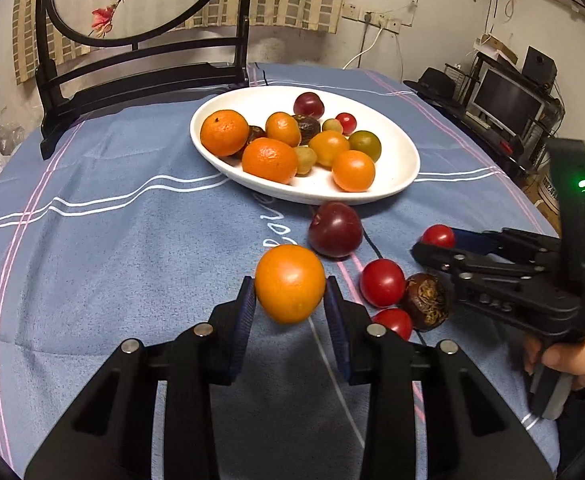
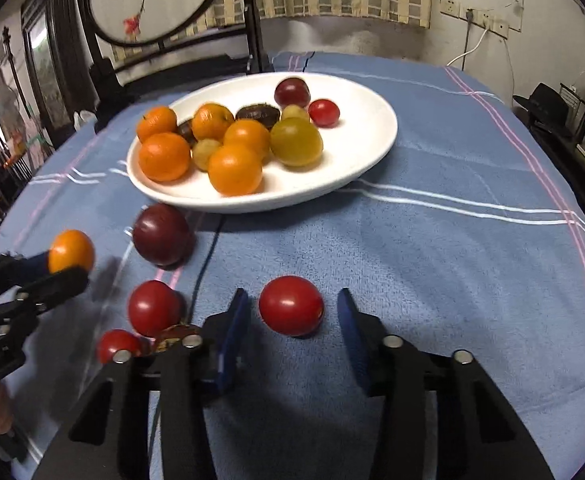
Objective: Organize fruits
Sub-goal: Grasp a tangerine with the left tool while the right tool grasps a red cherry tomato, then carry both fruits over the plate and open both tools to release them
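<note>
Left gripper [image 1: 290, 300] is pinching an orange [image 1: 290, 283] just above the cloth [image 1: 112, 240], right gripper [image 2: 292, 320] is straddling a tomato [image 2: 291, 305] with fingers wide and not touching, so next is probably closing right, then carrying both to the plate [image 1: 396, 176]
</note>
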